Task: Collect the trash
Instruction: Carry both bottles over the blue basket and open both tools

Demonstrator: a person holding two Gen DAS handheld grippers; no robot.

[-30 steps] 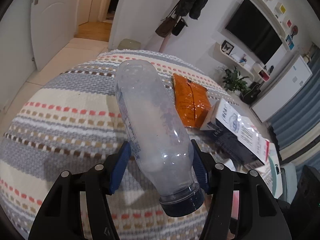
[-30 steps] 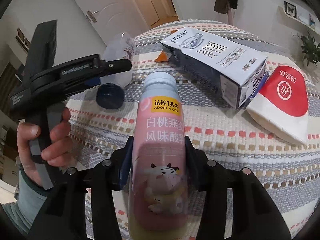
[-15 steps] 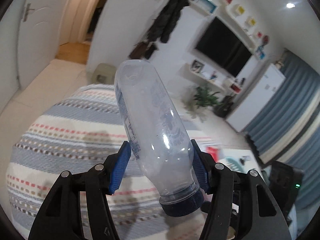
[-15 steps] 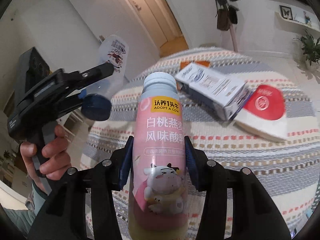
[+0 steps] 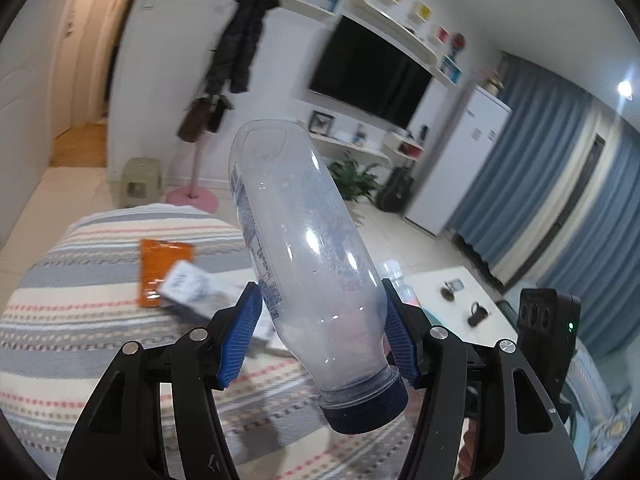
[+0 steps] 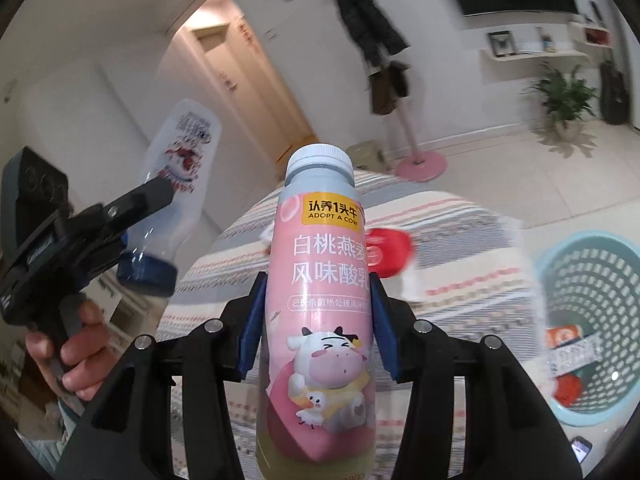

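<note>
My left gripper [image 5: 320, 332] is shut on a clear empty plastic bottle [image 5: 304, 264] with a dark blue cap, held cap-down above the striped table [image 5: 80, 320]. It also shows in the right wrist view [image 6: 172, 200], at the left. My right gripper [image 6: 316, 320] is shut on a pink yogurt drink bottle [image 6: 320, 280] with a cow picture, upright with its pale cap up. An orange snack bag [image 5: 160, 268] and a white carton [image 5: 200, 292] lie on the table. A red and white pack [image 6: 388, 252] lies behind the pink bottle.
A pale blue perforated basket [image 6: 588, 320] stands on the floor at the right with some wrappers inside. A pink coat stand base [image 6: 420, 164] and a stool [image 5: 140, 184] stand past the table. A low white table [image 5: 452, 300] is at the right.
Both grippers have lifted and tilted up with their bottles. The table has dropped lower in both views, and the basket has come into the right wrist view.
</note>
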